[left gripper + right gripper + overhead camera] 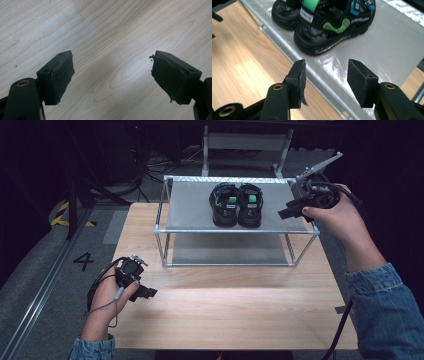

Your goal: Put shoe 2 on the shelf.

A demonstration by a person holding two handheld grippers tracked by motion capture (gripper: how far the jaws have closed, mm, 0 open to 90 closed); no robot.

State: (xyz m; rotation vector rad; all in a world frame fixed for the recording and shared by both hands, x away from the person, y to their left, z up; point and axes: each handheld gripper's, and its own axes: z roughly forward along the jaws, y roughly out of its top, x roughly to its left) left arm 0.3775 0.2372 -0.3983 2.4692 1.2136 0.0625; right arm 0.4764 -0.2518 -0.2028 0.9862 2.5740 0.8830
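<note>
While two black sandals [236, 205] sit side by side on the rack's [190, 205] top shelf, the right gripper [281, 213] hovers at its right edge (jaws apart, empty); the left gripper [150, 293], jaws wide, hangs near the bench's [225, 310] left edge.

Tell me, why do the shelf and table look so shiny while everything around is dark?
High view: light falls on the table and rack, the floor beyond stays dim. Right gripper view: white glare on the metal shelf below the sandals. Left gripper view: a pale sheen across the wood.

High view above the table [225, 310]; tongs' cameras close: left on wood, right on shelf [387, 45].
</note>
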